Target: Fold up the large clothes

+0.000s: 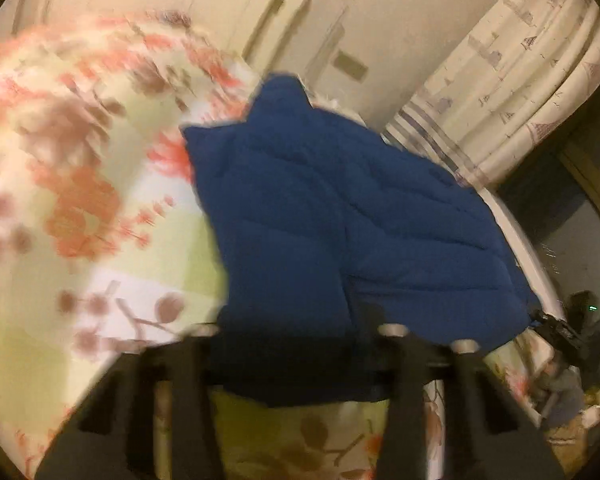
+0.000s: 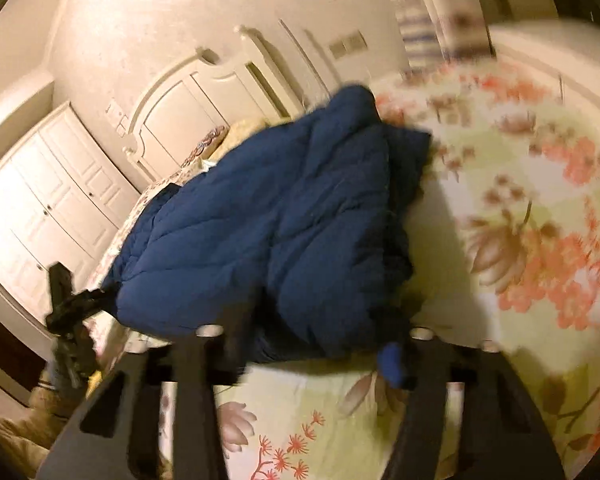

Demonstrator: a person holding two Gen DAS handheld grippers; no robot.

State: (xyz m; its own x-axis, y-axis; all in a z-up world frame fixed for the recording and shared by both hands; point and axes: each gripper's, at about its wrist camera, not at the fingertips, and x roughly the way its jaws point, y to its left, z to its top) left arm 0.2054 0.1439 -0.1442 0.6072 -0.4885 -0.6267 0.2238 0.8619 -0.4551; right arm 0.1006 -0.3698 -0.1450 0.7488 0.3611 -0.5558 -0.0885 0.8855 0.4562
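Black left gripper [image 1: 296, 356] and right gripper [image 2: 312, 356] clamped narrow on the near hem of the blue jacket [image 1: 340, 216] — one at each lower corner, so as to lift that edge evenly. Jacket spread flat on the floral bedsheet [image 1: 60, 240], collar toward the headboard [image 2: 188, 116] — probably set for a bottom-to-top fold.

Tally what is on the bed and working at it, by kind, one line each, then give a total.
Blue quilted jacket: 1
Floral bedspread: 1
Grippers, left gripper and right gripper, both at the jacket's near edge: 2
Total: 4
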